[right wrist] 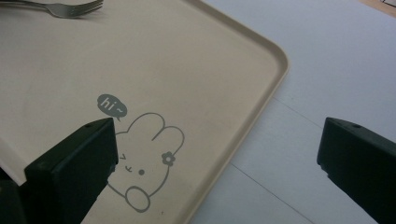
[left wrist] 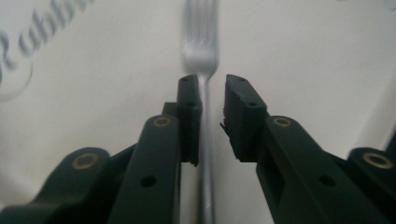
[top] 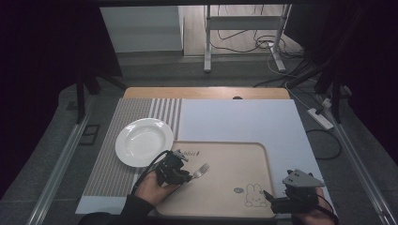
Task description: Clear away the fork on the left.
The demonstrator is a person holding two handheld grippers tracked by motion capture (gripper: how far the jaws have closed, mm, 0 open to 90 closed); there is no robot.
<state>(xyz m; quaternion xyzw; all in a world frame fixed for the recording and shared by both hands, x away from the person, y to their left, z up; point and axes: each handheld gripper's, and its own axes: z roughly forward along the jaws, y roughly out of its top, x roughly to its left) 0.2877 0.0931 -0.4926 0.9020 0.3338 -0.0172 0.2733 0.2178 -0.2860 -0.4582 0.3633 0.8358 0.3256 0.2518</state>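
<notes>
beige tray (top: 244,161) on a white mat (top: 244,122), dim room beyond.

In the left gripper view the fork (left wrist: 201,42) is blurred at its tines, and the top edge cuts their tips off. Its handle runs down between the jaws and leaves by the bottom edge; the pad of one jaw lies against it, while a narrow gap shows at the other. Grey lettering (left wrist: 28,32) on the tray (left wrist: 303,56) is out of focus and clipped by the top left corner.

In the high view the left gripper (top: 174,169) covers the fork's handle; the tines alone stick out.

In the right gripper view the fork's handle is cut off at the top left corner, and one jaw hides part of the printed rabbit (right wrist: 144,163).
</notes>
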